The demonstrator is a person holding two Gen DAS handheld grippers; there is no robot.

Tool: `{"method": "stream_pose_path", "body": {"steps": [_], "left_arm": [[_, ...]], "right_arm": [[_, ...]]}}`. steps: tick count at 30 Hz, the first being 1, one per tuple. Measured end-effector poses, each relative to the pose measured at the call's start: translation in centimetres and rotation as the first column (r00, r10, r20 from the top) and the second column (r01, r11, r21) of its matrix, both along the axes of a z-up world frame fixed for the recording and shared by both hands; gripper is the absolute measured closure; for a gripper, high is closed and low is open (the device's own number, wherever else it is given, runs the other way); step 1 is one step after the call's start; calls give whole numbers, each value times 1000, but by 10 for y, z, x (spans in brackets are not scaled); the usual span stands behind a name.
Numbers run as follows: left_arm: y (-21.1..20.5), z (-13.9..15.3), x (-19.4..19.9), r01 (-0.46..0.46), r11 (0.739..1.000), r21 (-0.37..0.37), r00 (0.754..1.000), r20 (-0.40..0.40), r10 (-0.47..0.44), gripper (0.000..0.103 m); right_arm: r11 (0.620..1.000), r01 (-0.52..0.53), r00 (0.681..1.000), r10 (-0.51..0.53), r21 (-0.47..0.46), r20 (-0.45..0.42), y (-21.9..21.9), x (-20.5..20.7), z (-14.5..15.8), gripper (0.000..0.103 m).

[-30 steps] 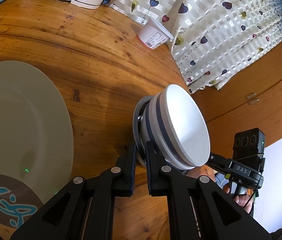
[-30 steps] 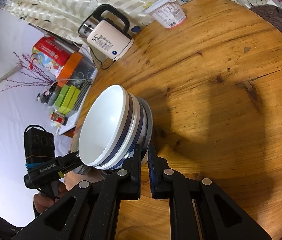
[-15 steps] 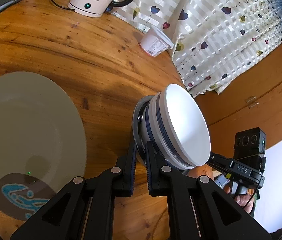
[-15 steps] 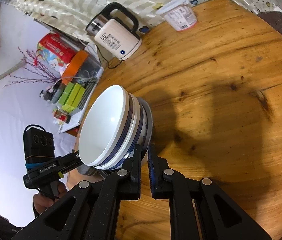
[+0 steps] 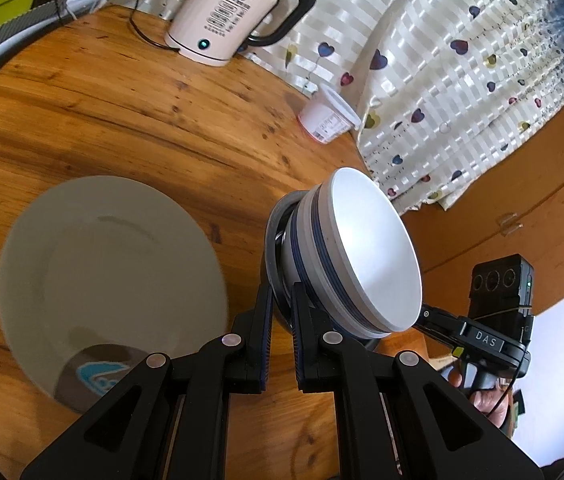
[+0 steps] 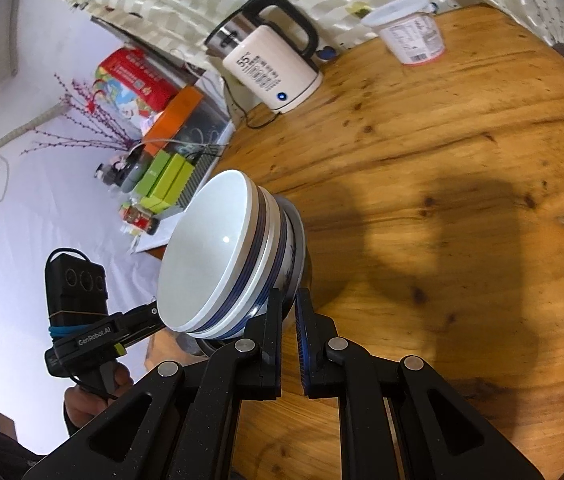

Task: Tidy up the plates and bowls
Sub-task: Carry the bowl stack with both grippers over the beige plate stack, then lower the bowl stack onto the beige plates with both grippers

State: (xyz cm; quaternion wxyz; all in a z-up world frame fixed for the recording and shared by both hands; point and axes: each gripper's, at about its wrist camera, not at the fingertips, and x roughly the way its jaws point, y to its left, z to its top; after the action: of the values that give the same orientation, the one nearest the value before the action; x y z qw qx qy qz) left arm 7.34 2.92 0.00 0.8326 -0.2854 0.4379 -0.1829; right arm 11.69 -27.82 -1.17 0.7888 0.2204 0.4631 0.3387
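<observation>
A: Why is the stack of white ceramic bowls with blue bands held up between both tools instead of being left on the round wooden worktop?

B: The stack rests on a small grey saucer-like plate, and that plate's rim is pinched from opposite sides. The jaws of the left gripper are closed narrowly on one edge, those of the right gripper on the other. The load is thereby shared, and the nested bowls are less likely to be tipped. The stack is seen tilted and clear of the wood, near the worktop's edge.

A: Where might it be set down?

B: Probably on the large pale round dinner plate with a blue-printed patch, which lies flat on the worktop just beside the left jaws. That is a judgement only.

A: What else is noted?

B: A cream electric kettle with a black handle and a white plastic yoghurt tub are stood at the far edge, by the heart-patterned curtain. Both are well apart from the plate. How many bowls are nested cannot be told for certain.
</observation>
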Motion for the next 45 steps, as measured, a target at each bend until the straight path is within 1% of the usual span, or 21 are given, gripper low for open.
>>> {"method": "stream_pose_path", "body": {"steps": [15, 29, 37, 45], "left_arm": [[42, 2, -20, -99, 995, 11, 995, -2, 99, 95], [80, -2, -41, -199, 980, 30, 980, -16, 199, 95], [93, -7, -45, -232, 972, 36, 972, -35, 233, 95], [97, -11, -46, -240, 970, 43, 969, -49, 242, 95]], "right_arm": [[996, -91, 996, 91, -5, -1, 50, 7, 2, 94], [983, -181, 983, 181, -5, -19, 100, 14, -4, 94], [977, -214, 976, 214, -17, -33, 121, 17, -9, 94], [974, -225, 974, 223, -31, -49, 128, 19, -13, 94]]}}
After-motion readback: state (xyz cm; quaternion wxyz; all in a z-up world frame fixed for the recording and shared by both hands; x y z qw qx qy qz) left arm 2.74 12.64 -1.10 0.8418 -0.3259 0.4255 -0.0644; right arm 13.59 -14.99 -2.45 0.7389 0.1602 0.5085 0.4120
